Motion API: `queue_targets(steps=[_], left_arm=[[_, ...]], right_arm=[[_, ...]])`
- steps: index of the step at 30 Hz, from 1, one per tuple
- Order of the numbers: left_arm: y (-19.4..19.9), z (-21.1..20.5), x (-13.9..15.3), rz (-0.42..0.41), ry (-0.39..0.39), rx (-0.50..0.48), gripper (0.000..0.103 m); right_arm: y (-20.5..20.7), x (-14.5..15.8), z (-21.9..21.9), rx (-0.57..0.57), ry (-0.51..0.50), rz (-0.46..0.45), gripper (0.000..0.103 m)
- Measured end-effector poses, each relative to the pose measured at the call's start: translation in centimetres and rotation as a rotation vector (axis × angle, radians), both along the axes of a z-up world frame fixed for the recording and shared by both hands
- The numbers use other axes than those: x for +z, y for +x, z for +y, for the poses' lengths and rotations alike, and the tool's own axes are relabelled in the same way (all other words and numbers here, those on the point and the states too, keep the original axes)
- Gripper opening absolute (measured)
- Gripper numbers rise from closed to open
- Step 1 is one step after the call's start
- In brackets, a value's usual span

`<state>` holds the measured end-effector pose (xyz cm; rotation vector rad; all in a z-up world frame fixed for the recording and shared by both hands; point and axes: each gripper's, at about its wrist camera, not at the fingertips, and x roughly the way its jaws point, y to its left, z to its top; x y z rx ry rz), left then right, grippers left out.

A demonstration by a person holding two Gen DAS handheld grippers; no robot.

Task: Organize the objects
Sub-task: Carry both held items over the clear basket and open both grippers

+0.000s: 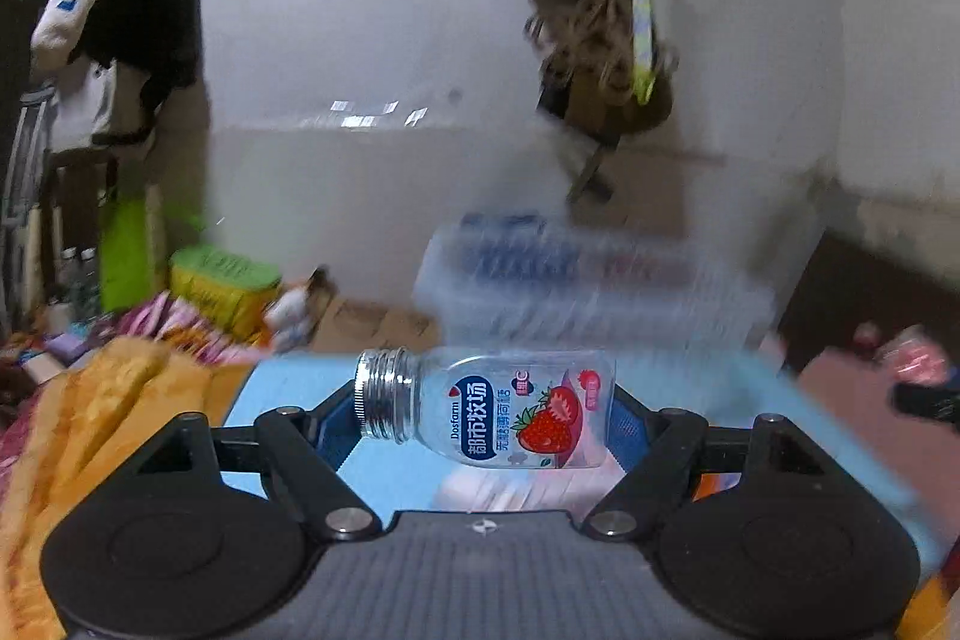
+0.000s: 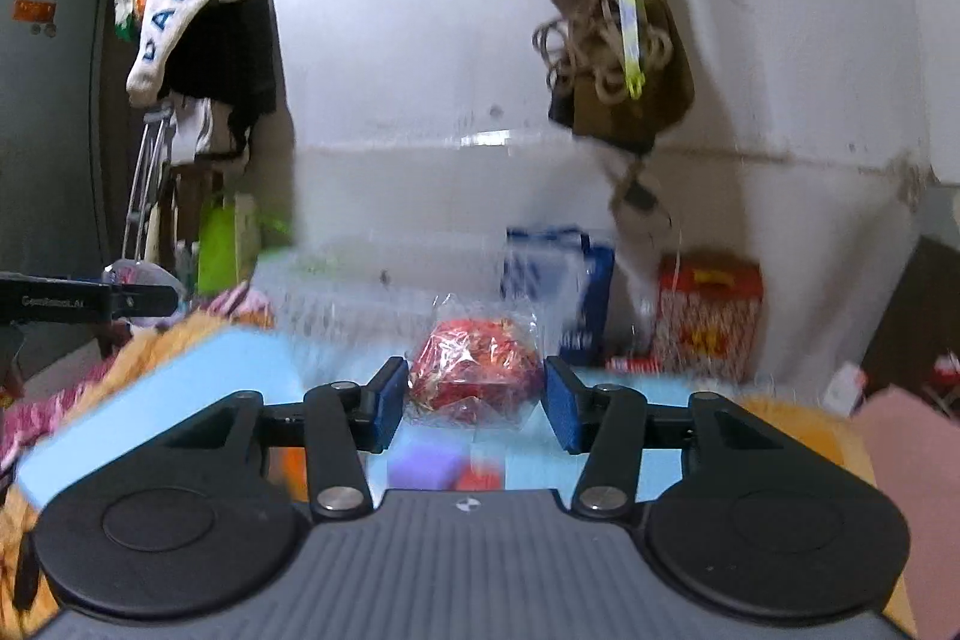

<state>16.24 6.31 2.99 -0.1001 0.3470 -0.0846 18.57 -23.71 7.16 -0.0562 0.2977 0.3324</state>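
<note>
Two tools are in view, each with something between its blue pads. The left tool [image 1: 486,415] grasps a clear bottle [image 1: 489,409] lying sideways, its silver threaded neck pointing to 9 o'clock and its base to 3 o'clock against the right pad; a strawberry label faces the camera. Below the bottle lies a light blue mat [image 1: 288,388], with an orange blanket [image 1: 114,400] at 9 o'clock. The right tool [image 2: 472,397] clenches a clear bag of red sweets [image 2: 474,376], both pads touching the crinkled plastic. Under it, at 6 o'clock, a purple block [image 2: 426,463] shows blurred on the blue mat [image 2: 150,400]. At 2 o'clock from the bag stands a red patterned box [image 2: 708,316], beside a blue pack [image 2: 570,280].
</note>
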Motion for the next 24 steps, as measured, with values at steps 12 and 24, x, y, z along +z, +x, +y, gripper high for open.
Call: queue_targets(steps=[12,24], left_arm=[[15.0,-3.0,2.9,0.03,-0.097,0.023,0.083],[13.6,-1.6,2.6,-0.079,-0.111,0.052,0.103]], right_arm=[[15.3,0.6,3.5,0.011,0.033,0.062,0.052],[11.0,1.3,3.2,0.002,0.02,-0.007,0.103]])
